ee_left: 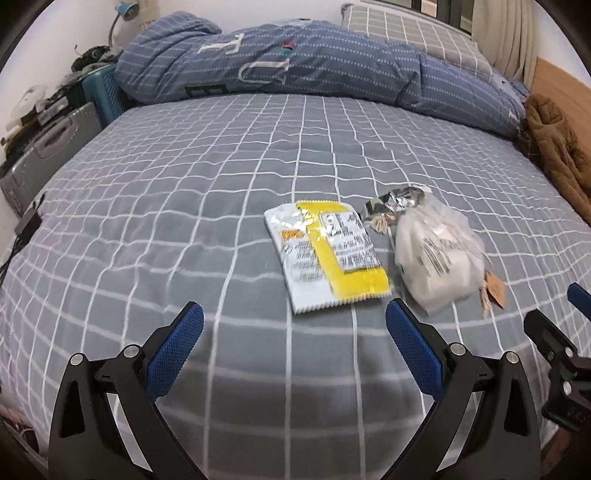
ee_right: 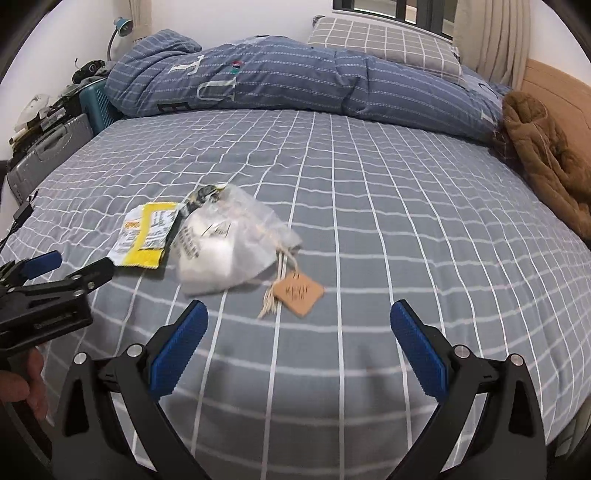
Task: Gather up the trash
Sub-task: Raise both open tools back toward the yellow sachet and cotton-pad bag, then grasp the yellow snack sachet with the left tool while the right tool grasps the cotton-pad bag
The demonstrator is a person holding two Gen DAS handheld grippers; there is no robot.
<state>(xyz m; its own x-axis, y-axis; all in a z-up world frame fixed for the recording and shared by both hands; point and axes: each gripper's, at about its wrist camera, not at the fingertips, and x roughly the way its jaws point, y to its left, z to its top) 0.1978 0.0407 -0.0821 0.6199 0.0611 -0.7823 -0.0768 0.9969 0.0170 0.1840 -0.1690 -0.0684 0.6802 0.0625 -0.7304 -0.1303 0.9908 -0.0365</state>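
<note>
A flat white-and-yellow snack wrapper point(ee_left: 327, 254) lies on the grey checked bed sheet point(ee_left: 184, 206); it also shows in the right wrist view point(ee_right: 144, 236). Beside it lies a crumpled clear plastic bag point(ee_left: 439, 254) point(ee_right: 229, 251) with a crumpled foil piece point(ee_left: 395, 205) behind it and a brown paper tag point(ee_right: 299, 291) on strings. My left gripper point(ee_left: 295, 325) is open and empty, just short of the wrapper. My right gripper point(ee_right: 299, 328) is open and empty, just short of the tag.
A folded blue quilt point(ee_left: 295, 66) and a checked pillow point(ee_left: 413, 33) lie at the far side of the bed. A brown coat point(ee_right: 546, 155) lies at the right edge. A grey suitcase point(ee_left: 48, 155) and cluttered boxes stand left of the bed.
</note>
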